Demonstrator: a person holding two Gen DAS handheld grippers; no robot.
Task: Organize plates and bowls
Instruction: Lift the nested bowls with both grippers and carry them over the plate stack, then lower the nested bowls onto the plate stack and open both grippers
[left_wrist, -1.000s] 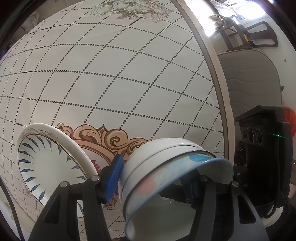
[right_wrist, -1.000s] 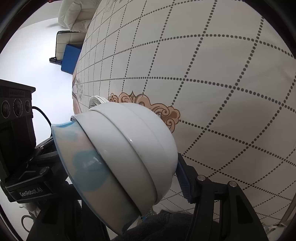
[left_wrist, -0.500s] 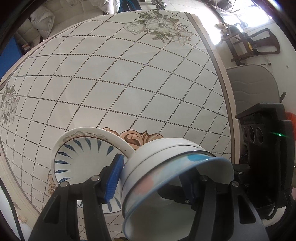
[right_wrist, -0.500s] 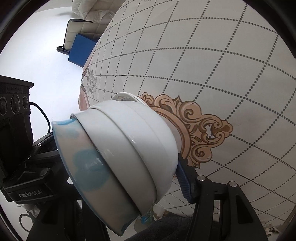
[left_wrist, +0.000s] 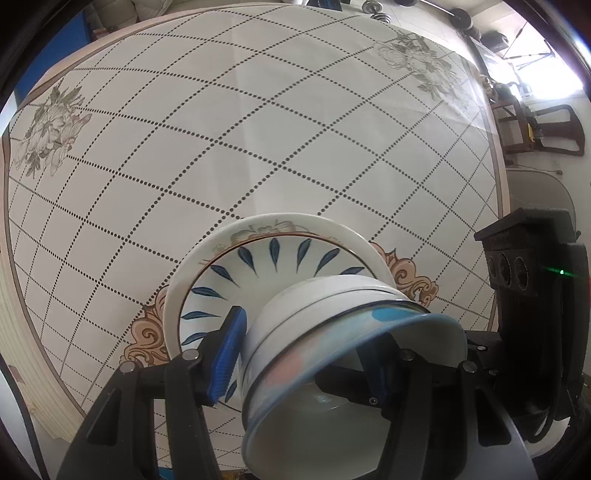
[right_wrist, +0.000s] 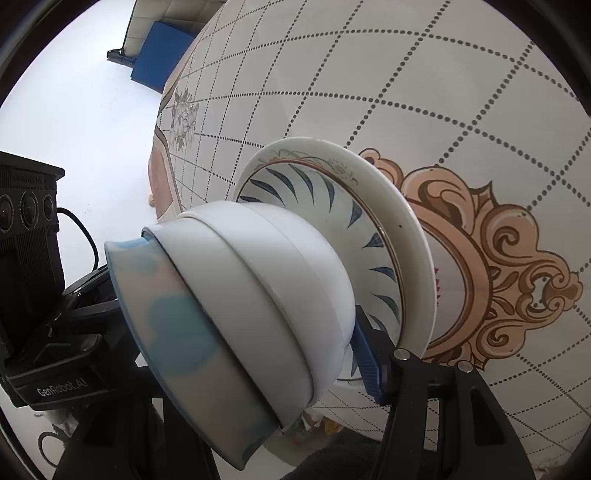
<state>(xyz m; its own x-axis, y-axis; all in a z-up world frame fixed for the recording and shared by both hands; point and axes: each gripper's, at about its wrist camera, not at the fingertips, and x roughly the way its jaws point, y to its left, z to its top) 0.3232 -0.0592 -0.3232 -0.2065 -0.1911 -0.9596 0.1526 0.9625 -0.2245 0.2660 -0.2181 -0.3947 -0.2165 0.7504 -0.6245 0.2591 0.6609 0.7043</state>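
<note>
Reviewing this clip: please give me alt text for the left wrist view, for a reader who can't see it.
A nested stack of bowls, white ones inside a blue-rimmed outer bowl, is clamped in the left hand-held gripper above a blue-leaf plate. The plate lies on a table covered in a dotted diamond-grid cloth. The right hand-held gripper's black body sits at the right edge.

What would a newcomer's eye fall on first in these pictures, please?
First, the stack of nested bowls, tilted on its side and clamped between both claws, the left claw and the right claw. Just behind it a plate stack with blue leaf marks rests on the dotted-grid tablecloth, over its tan scroll ornament.
</note>
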